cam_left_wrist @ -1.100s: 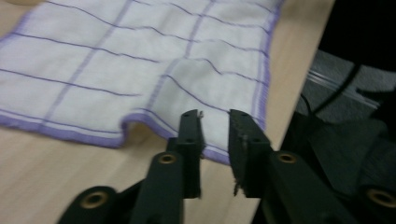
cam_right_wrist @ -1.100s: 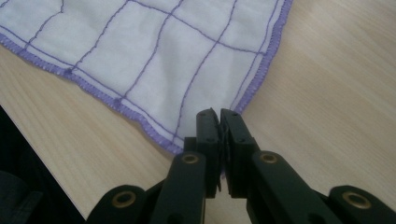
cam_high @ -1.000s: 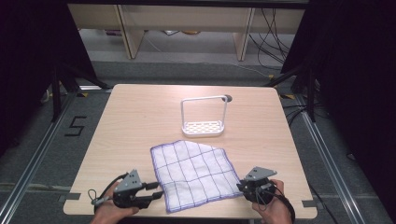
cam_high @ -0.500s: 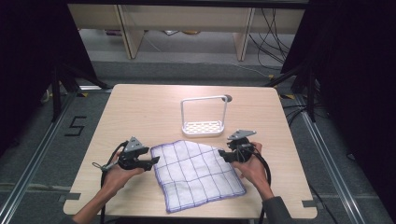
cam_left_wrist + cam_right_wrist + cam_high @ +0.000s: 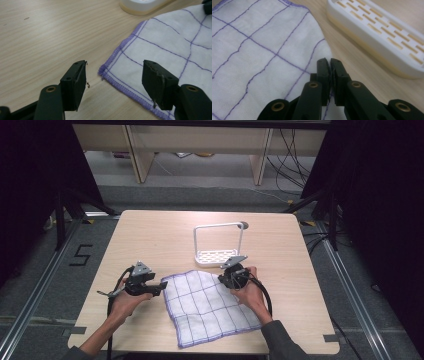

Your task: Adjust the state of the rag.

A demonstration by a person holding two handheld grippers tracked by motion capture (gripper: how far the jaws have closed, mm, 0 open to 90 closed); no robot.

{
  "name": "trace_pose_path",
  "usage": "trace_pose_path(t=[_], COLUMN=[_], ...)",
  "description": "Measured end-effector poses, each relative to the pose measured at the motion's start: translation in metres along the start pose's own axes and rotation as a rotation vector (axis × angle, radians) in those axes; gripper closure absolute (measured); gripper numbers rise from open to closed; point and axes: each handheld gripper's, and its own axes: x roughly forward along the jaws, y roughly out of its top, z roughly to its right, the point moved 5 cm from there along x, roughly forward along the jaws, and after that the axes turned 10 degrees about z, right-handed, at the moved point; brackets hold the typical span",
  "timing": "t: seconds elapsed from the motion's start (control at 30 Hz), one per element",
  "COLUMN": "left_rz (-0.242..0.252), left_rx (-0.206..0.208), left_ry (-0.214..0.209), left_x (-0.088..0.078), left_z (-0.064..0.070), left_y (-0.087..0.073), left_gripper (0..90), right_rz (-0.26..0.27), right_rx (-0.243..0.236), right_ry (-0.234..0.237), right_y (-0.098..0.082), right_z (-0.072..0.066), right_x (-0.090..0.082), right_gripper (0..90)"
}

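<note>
A white cloth (image 5: pixel 205 307) with a purple grid lies flat on the wooden table (image 5: pixel 150 235). My left gripper (image 5: pixel 163 285) is at the cloth's far left corner. In the left gripper view this gripper (image 5: pixel 115 72) is open, its jaws have just been opening, and the cloth (image 5: pixel 175 50) has its corner lying between them, untouched. My right gripper (image 5: pixel 222 279) is at the cloth's far right edge. Its jaws (image 5: pixel 329 61) have just closed and pinch the edge of the cloth (image 5: pixel 262 50).
A white slotted rack (image 5: pixel 220 245) with a tall loop handle stands just beyond the cloth, close to my right gripper; its base shows as the rack (image 5: pixel 382 37) and the rack (image 5: pixel 142 5). Bare tabletop lies to the left and far side.
Both hands have moved away from the table's near edge, up along the cloth's sides to its far corners. The left jaws have opened wider; the right jaws opened, then shut on the cloth's edge.
</note>
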Motion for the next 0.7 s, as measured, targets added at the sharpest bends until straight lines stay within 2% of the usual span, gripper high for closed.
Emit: trace_pose_path(t=[0.03,0.07,0.17,0.2,0.3,0.37,0.4,0.47,0.53,0.6,0.63,0.7], left_rz=[0.002,0.003,0.007,0.01,0.004,0.003,0.01,0.01,0.012,0.019,0.022,0.023], left_rx=[-0.005,-0.014,-0.019,-0.018,-0.026,-0.02,-0.023,-0.031,-0.035,-0.046,-0.043,-0.051], left_ry=[0.005,0.009,0.007,0.004,-0.003,-0.004,-0.003,-0.006,-0.013,-0.012,-0.013,-0.016], left_x=[-0.001,-0.003,-0.007,-0.008,-0.011,-0.014,-0.015,-0.016,-0.017,-0.018,-0.018,-0.018], left_z=[-0.002,-0.003,-0.005,-0.006,-0.006,-0.006,-0.007,-0.007,-0.008,-0.008,-0.009,-0.009], left_y=[0.0,0.0,0.0,0.0,-0.002,-0.003,-0.003,-0.003,-0.003,-0.003,-0.004,-0.003], left_gripper=[35.8,35.8,35.8,35.8,35.8,35.8,35.8,35.8,35.8,35.8,35.8,35.7], right_rz=[0.006,0.034,0.05,0.072,0.055,0.031,0.023,0.0,-0.007,0.005,0.027,0.082], right_rx=[-0.008,-0.035,-0.102,-0.149,-0.229,-0.225,-0.24,-0.235,-0.212,-0.201,-0.179,-0.159], right_ry=[0.001,-0.008,0.014,0.017,0.05,0.075,0.096,0.121,0.135,0.128,0.123,0.079], right_y=[0.003,0.009,0.019,0.02,0.011,0.001,-0.007,-0.017,-0.022,-0.021,-0.019,-0.009], right_z=[-0.003,-0.007,-0.027,-0.037,-0.069,-0.083,-0.091,-0.101,-0.107,-0.105,-0.104,-0.095], right_x=[-0.005,-0.011,-0.032,-0.036,-0.042,-0.042,-0.04,-0.039,-0.04,-0.044,-0.046,-0.054], right_gripper=[86.9,87.0,86.9,86.7,86.1,85.7,85.6,84.1,75.7,71.0,68.5,63.0])
